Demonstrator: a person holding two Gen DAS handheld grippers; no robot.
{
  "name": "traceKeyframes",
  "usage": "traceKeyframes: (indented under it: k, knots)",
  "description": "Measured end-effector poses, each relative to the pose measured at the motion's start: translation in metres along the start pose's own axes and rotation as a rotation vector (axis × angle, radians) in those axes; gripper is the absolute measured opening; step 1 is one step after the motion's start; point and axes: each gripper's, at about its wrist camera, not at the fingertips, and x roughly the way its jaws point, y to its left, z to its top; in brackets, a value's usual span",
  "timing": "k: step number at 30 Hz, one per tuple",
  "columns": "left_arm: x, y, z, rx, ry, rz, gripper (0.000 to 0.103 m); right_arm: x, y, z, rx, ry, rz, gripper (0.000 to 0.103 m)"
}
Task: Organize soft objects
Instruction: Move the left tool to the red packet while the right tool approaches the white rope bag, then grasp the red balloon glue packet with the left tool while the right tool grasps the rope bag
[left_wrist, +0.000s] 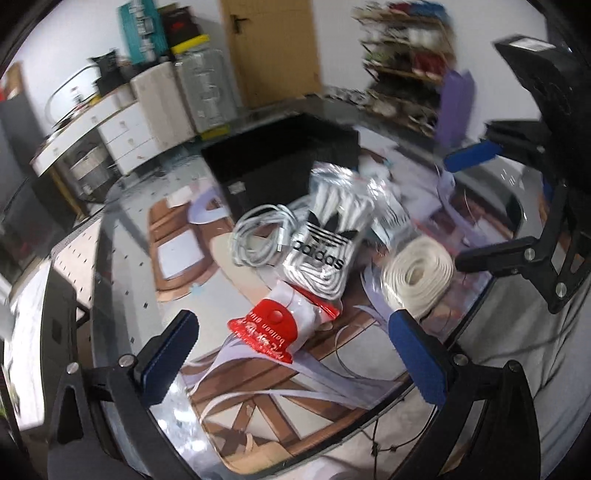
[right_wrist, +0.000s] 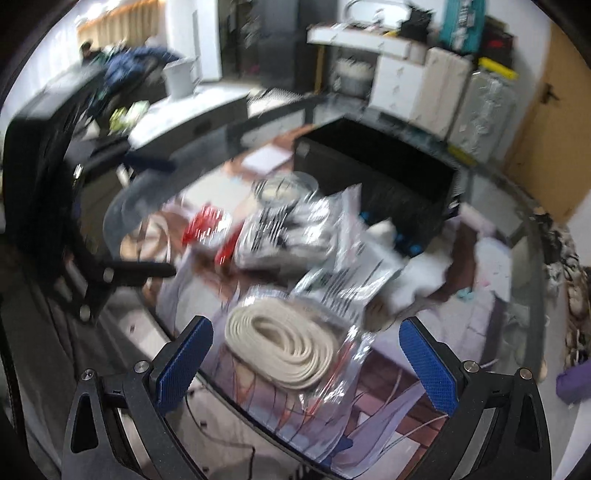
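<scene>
Soft items lie piled on a glass table (left_wrist: 122, 258). A red-topped balloon glue packet (left_wrist: 273, 328) lies nearest my left gripper (left_wrist: 291, 354), which is open and empty just in front of it. Behind it lie a clear Adidas bag (left_wrist: 328, 240) of white cords, a loose white cable bundle (left_wrist: 258, 236) and a cream coiled strap (left_wrist: 417, 277). My right gripper (right_wrist: 306, 362) is open and empty, with the coiled strap (right_wrist: 280, 347) between its fingers' line. The right gripper also shows in the left wrist view (left_wrist: 465, 206). The right wrist view is blurred.
A black open box (left_wrist: 280, 162) stands behind the pile, also in the right wrist view (right_wrist: 380, 173). Crinkled clear plastic bags (right_wrist: 347, 280) lie right of the strap. A printed mat covers the table under the glass. Drawers, boxes and shelves line the walls beyond.
</scene>
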Motion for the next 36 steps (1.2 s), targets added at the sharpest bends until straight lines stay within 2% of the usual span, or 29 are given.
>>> traceKeyframes:
  k: [6, 10, 14, 16, 21, 29, 33, 36]
  knots:
    - [0.021, 0.009, 0.004, 0.059, 0.029, -0.064, 0.103, 0.028, 0.0, -0.009, -0.047, 0.075, 0.059, 0.103]
    - [0.034, 0.011, 0.01, 0.112, 0.022, -0.075, 0.103, 0.037, 0.003, -0.009, -0.086, 0.082, 0.103, 0.103]
    - [0.046, 0.012, 0.011, 0.114, 0.045, -0.118, 0.101, 0.048, 0.003, -0.006, -0.097, 0.08, 0.142, 0.103]
    - [0.05, 0.012, 0.009, 0.113, 0.064, -0.13, 0.092, 0.052, 0.001, -0.005, -0.096, 0.093, 0.15, 0.103]
    - [0.052, 0.018, 0.004, 0.038, 0.11, -0.182, 0.081, 0.053, 0.002, -0.009, -0.089, 0.096, 0.19, 0.103]
    - [0.039, 0.008, -0.013, -0.012, 0.152, -0.213, 0.081, 0.043, 0.011, -0.027, -0.079, 0.132, 0.274, 0.103]
    - [0.033, 0.008, -0.014, -0.031, 0.128, -0.183, 0.081, 0.038, 0.006, -0.018, -0.088, 0.071, 0.2, 0.103]
    - [0.04, 0.009, -0.008, -0.042, 0.129, -0.165, 0.081, 0.05, 0.004, -0.006, -0.087, 0.068, 0.138, 0.103]
